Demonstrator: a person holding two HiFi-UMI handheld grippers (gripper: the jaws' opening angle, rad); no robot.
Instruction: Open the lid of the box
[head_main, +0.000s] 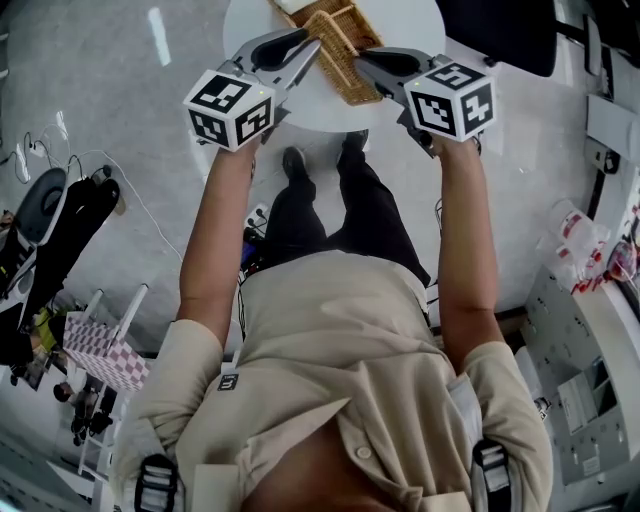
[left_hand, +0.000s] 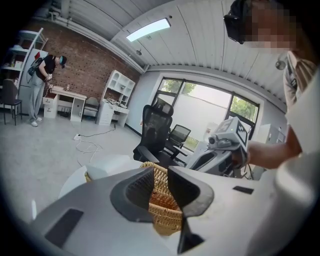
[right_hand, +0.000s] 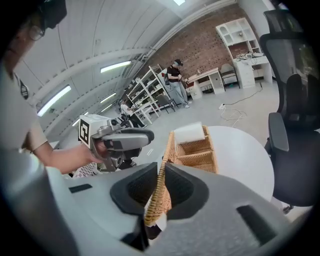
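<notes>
Right gripper (right_hand: 161, 175) is clamped down here, its two dark jaws pinched tight on the edge of the flat woven-wicker lid (right_hand: 158, 202), and that lid is up off the box, standing steeply on edge and running straight away between the pads. Beyond it sits the task's thing, the rectangular tan wicker box (right_hand: 200, 159), open-topped now on the round white table (right_hand: 245, 160), its woven partitions on show and a white block-shaped object (right_hand: 189, 133) tucked into the far compartment. Over on the other side, the left gripper (left_hand: 160, 185) is up at the box's near end, jaws standing a narrow gap apart with the wicker weave showing through between them. From its own camera the pads look to be just clear of the rim, holding nothing, though the angle is tight and a light touch can't be ruled out. From the head camera both grippers are raised in front of the person, marker cubes facing up, tips angled in toward each other over the table's near edge with the lid slanting between them. A black office chair (left_hand: 155, 130) stands just behind the table, and the pale grey floor (head_main: 100, 90) spreads out all around.
</notes>
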